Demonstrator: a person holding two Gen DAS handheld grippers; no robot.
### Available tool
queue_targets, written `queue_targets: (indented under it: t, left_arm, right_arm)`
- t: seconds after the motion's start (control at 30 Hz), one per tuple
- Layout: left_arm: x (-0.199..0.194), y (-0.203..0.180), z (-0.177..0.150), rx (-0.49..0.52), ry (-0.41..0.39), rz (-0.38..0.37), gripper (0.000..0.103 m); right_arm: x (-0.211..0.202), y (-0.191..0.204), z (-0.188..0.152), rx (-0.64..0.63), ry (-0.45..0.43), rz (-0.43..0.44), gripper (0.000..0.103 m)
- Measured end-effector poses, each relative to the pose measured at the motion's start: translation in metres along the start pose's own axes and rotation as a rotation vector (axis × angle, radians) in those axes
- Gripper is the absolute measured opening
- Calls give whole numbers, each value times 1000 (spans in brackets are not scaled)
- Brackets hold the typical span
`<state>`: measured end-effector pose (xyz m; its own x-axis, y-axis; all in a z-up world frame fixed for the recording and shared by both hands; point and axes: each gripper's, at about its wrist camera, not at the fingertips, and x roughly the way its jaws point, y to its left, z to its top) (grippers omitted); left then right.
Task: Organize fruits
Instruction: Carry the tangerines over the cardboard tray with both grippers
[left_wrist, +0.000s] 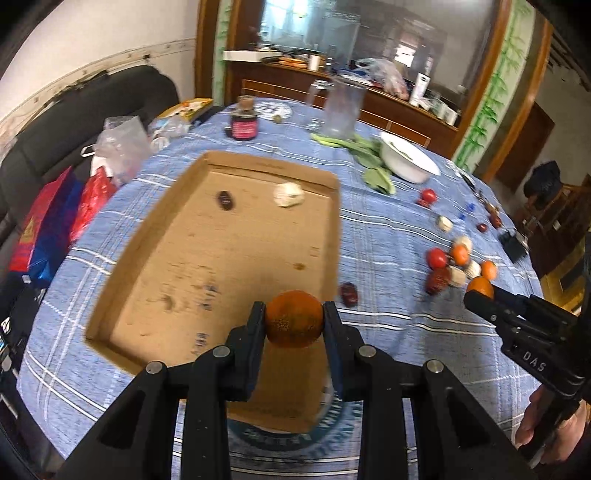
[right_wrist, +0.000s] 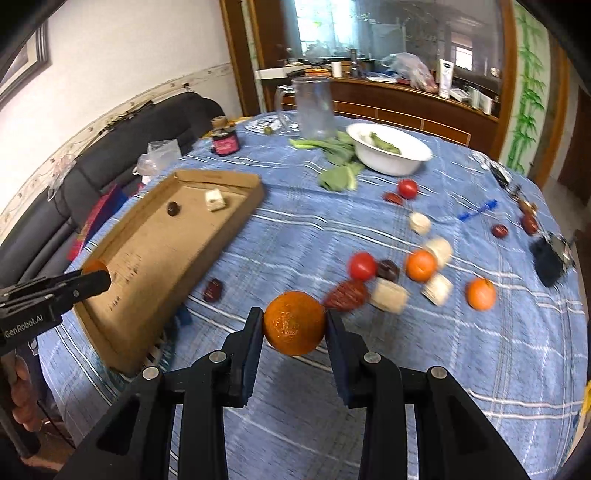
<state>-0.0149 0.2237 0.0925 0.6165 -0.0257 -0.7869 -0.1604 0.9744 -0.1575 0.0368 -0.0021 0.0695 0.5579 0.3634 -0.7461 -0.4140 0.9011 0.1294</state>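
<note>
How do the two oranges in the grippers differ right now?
The left gripper holds its orange over the cardboard tray. The right gripper holds its orange over the blue tablecloth, beside the tray. Both are clamped and similar in size.

L tool (left_wrist: 294, 318) clamped on orange (left_wrist: 294, 324); R tool (right_wrist: 294, 322) likewise w/ another (right_wrist: 294, 323).

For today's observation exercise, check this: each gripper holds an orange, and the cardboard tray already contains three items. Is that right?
Not quite. Each gripper does hold an orange, but the cardboard tray contains two items: a dark date and a white piece, as the left wrist view shows.
</note>
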Motion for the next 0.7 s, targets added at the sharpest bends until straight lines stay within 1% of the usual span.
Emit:
queue_targets:
  t: [0.2, 0.37, 0.47, 0.7]
  left_arm:
    - [6, 37, 10, -37, -2, 58, 29]
    - [23, 66, 22, -80, 16, 94, 29]
    - [35, 76, 30, -92, 25, 107, 29]
    - [67, 90, 48, -83, 50, 132, 29]
  right_arm:
    - [21, 30, 23, -35, 13, 40, 37]
    - [48, 58, 47, -59, 22, 78, 37]
    - [67, 75, 59, -75, 33, 96, 37]
    - [108, 105, 77, -99, 58, 128, 37]
